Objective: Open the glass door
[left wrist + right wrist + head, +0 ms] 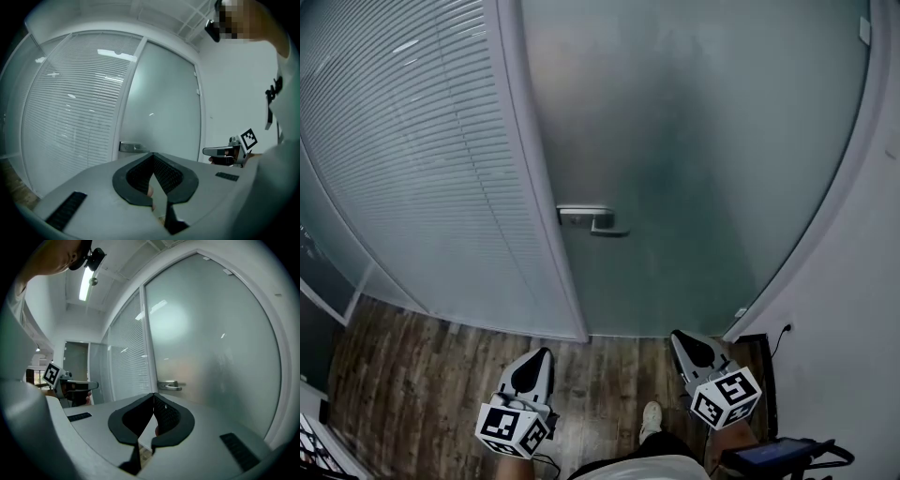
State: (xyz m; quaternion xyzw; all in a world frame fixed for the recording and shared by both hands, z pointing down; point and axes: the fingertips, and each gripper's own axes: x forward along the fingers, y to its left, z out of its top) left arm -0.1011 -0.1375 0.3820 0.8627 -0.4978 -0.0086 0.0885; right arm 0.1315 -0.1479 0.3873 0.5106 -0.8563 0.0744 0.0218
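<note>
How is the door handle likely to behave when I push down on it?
The handle looks like a rigid metal lever, so it should pivot down rather than bend. Its smooth shiny finish may let jaws slip toward its free end. The glass door is a large frosted pane, likely heavy and slow to swing.

Slatted blinds [412,141] at left, dark wood-plank floor [422,361] below, white wall [853,309] at right, black cable [782,336] against it.

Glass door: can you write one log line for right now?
glass door: closed | handle: untouched | left gripper: shut, empty | right gripper: shut, empty
</note>
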